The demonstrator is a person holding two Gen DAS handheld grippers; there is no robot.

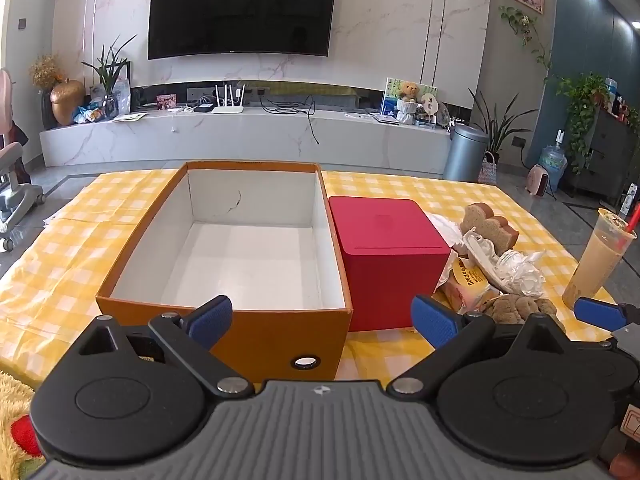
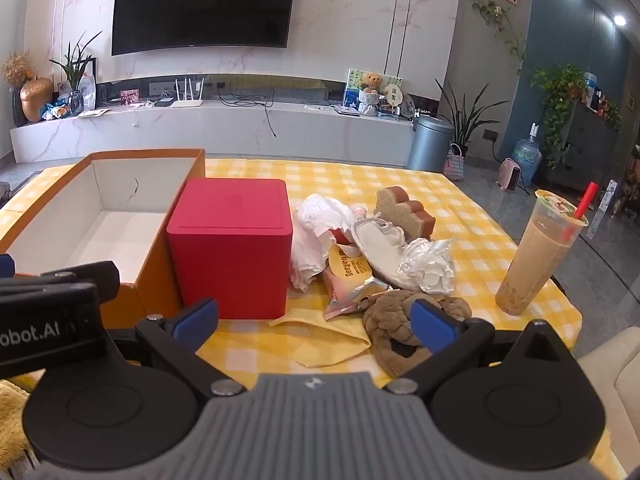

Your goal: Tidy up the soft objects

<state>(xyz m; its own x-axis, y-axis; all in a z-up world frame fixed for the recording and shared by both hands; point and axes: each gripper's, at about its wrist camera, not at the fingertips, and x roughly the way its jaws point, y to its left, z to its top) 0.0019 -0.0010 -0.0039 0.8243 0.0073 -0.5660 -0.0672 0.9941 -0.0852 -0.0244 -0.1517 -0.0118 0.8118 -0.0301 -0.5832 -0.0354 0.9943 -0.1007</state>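
Observation:
An open orange box (image 1: 224,322) with a white, empty inside stands on the yellow checked cloth, also in the right wrist view (image 2: 152,292). A red box (image 1: 388,248) stands right of it (image 2: 232,240). A pile of soft things lies right of the red box: a toast-shaped toy (image 2: 404,208), white crumpled bags (image 2: 400,252), a snack packet (image 2: 352,280), a brown plush (image 2: 396,320). My left gripper (image 1: 322,318) is open and empty before the orange box. My right gripper (image 2: 316,318) is open and empty, its right finger over the brown plush.
A tall milk tea cup (image 2: 536,252) with a red straw stands near the table's right edge. A yellow cloth piece (image 2: 328,340) lies before the pile. A yellow plush (image 1: 14,424) lies at the lower left. A TV wall and cabinet stand behind.

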